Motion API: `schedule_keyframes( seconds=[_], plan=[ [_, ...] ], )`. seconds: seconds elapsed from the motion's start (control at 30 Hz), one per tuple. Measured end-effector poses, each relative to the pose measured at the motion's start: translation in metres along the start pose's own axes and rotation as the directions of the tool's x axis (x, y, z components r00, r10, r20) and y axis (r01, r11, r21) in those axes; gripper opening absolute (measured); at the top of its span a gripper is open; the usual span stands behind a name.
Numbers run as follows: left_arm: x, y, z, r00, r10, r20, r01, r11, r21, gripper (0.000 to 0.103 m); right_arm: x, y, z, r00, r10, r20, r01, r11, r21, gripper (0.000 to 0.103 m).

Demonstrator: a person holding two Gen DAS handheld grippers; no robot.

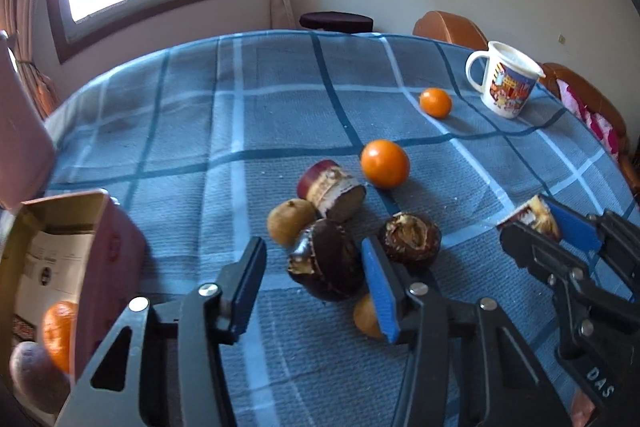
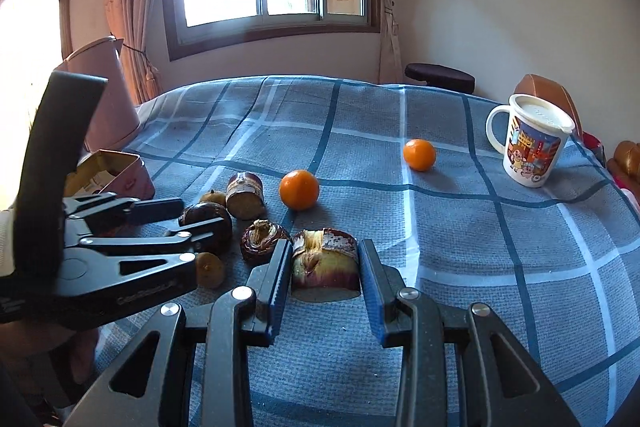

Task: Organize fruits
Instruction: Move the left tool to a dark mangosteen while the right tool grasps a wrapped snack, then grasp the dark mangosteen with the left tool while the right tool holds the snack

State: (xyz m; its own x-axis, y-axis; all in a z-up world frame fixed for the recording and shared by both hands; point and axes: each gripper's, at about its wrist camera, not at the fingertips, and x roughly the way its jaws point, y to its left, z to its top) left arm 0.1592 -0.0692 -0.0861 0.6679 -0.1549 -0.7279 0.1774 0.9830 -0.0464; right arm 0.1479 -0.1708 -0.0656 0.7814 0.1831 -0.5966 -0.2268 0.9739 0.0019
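Note:
My left gripper [image 1: 313,255] is open over a dark round fruit [image 1: 324,267]; the fruit lies between the pads, with a gap on its left side. My right gripper [image 2: 325,251] is shut on a cut purple-and-yellow fruit piece [image 2: 326,267], low over the cloth. Nearby lie a split dark fruit [image 1: 410,237], a cut cylinder piece [image 1: 332,189] and two small brown fruits [image 1: 290,221] [image 1: 366,315]. Two oranges [image 1: 385,163] [image 1: 435,102] sit further back. An open tin box [image 1: 60,247] at the left holds an orange [image 1: 60,331] and a dark fruit [image 1: 36,375].
A lidded cartoon mug [image 2: 532,143] stands at the far right of the blue checked tablecloth [image 2: 480,267]. A pink kettle [image 2: 104,91] stands behind the tin box at the left. Brown chairs [image 1: 448,25] line the table's far right edge.

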Motion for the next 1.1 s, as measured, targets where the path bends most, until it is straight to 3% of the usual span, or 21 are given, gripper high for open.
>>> schedule_keyframes(
  seconds=[0.07, 0.23, 0.7, 0.83, 1.1],
  plan=[
    [0.002, -0.002, 0.001, 1.0, -0.031, -0.003, 0.031, 1.0, 0.0, 0.038, 0.0, 0.001, 0.0, 1.0, 0.001, 0.001, -0.001, 1.0, -0.002, 0.036],
    [-0.006, -0.008, 0.0, 0.999, -0.026, 0.034, 0.025, 0.999, 0.032, 0.029, 0.0, -0.003, 0.0, 1.0, 0.011, 0.002, -0.011, 1.0, 0.019, 0.036],
    [-0.009, 0.001, -0.004, 0.994, -0.101, 0.029, 0.101, 0.995, -0.017, 0.029, -0.006, -0.001, 0.0, 1.0, -0.004, 0.03, 0.004, 1.0, 0.016, 0.036],
    [-0.004, -0.001, -0.004, 0.995, -0.099, 0.003, 0.099, 0.995, -0.004, 0.034, -0.006, 0.0, 0.0, 0.999, -0.005, 0.031, 0.005, 1.0, 0.017, 0.036],
    [-0.004, -0.008, -0.005, 0.996, -0.09, -0.003, 0.09, 0.996, 0.029, 0.031, -0.007, 0.0, 0.0, 0.999, -0.003, 0.036, 0.002, 1.0, 0.021, 0.036]
  ],
)
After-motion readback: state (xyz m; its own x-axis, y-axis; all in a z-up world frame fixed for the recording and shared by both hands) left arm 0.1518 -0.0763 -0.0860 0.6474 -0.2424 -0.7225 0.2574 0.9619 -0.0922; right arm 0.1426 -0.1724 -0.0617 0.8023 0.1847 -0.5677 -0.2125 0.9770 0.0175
